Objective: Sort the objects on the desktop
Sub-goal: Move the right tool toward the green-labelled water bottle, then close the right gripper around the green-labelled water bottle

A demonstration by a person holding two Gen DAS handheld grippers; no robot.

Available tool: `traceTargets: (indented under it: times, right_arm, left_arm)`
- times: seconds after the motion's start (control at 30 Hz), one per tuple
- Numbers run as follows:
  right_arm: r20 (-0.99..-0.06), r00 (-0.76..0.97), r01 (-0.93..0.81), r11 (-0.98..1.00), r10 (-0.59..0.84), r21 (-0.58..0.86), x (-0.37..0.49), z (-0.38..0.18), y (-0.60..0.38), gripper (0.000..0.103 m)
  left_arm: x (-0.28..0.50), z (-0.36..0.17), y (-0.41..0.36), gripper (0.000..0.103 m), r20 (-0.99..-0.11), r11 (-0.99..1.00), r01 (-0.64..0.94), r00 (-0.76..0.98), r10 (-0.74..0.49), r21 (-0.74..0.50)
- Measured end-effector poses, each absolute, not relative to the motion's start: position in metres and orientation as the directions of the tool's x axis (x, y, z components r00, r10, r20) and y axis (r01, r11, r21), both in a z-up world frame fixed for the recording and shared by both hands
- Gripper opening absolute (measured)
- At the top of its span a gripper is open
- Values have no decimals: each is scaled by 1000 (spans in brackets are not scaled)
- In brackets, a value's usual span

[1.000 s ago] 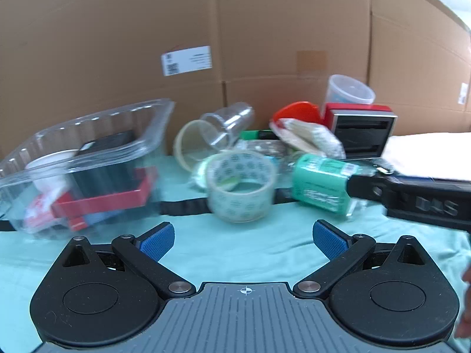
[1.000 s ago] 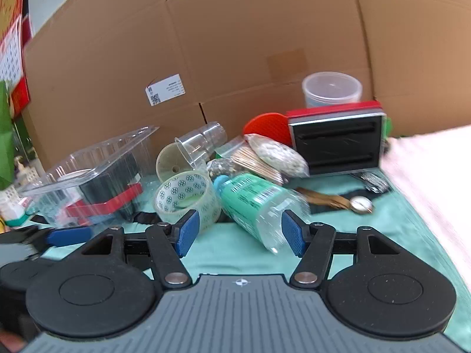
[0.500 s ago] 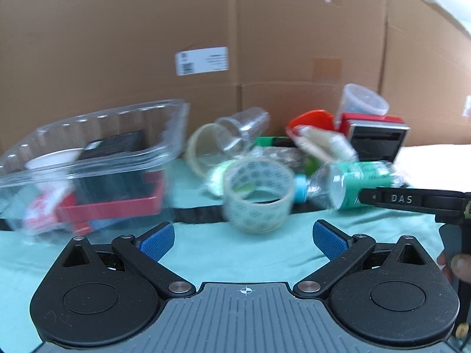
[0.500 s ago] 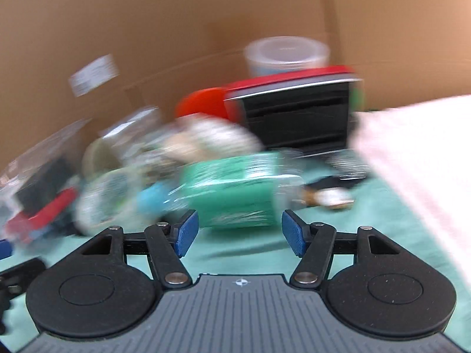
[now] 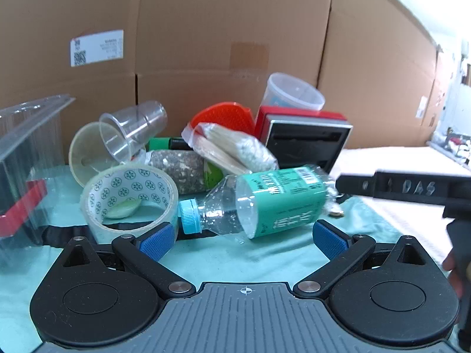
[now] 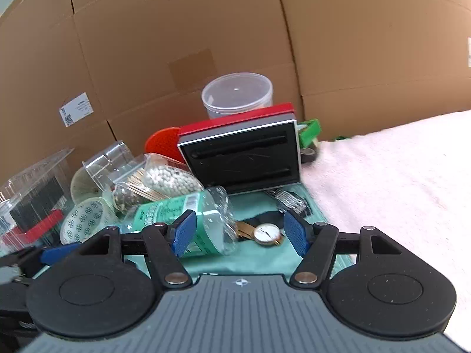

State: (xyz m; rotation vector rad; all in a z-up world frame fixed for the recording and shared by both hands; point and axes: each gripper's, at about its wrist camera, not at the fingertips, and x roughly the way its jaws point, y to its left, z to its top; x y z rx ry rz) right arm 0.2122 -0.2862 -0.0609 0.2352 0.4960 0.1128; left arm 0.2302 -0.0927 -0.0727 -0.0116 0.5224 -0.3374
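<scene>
A clear plastic bottle with a green label and blue cap point(image 5: 265, 203) lies on its side on the teal cloth, just in front of my open, empty left gripper point(image 5: 241, 239). It shows in the right wrist view point(image 6: 182, 220) too, its base by the left fingertip of my open, empty right gripper point(image 6: 240, 232). A gold wristwatch point(image 6: 266, 234) lies between the right fingers. A tape roll point(image 5: 129, 200) stands left of the bottle. The right gripper's body point(image 5: 412, 188) reaches in from the right, its tip by the bottle's base.
A clear tub point(image 5: 26, 158) holding red and black things stands at left. Behind the bottle lie clear cups point(image 5: 129, 135), bags of sticks and beads point(image 5: 232, 147), a red-and-black box point(image 6: 244, 158), a lidded tub point(image 6: 238, 94). A white towel point(image 6: 397, 182) lies right. Cardboard walls the back.
The bottle has turned, so its cap now points left and its base right. The right gripper has moved right, off the bottle, over the watch. The left gripper has swung right toward the bottle.
</scene>
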Motion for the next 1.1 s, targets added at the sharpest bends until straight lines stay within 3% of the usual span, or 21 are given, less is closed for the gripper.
traceTargets:
  times: [0.17,0.37,1.1]
  right_arm:
    - [-467,851,-107,950,239,293,229,-61,-282,70]
    - [-488,833,-113,944,261,311,244,-70,-279,73]
    - [-483,813,-156,922,324,355,248,-75,-271,74]
  left_arm:
    - [247,-79,-93,103,-499,942,316,802,-328,-112]
    - [257,-83,-101,103,-509,939,339,801,-315,-48]
    - [268,-86,-114,103,-532,937,349,794,-294,3]
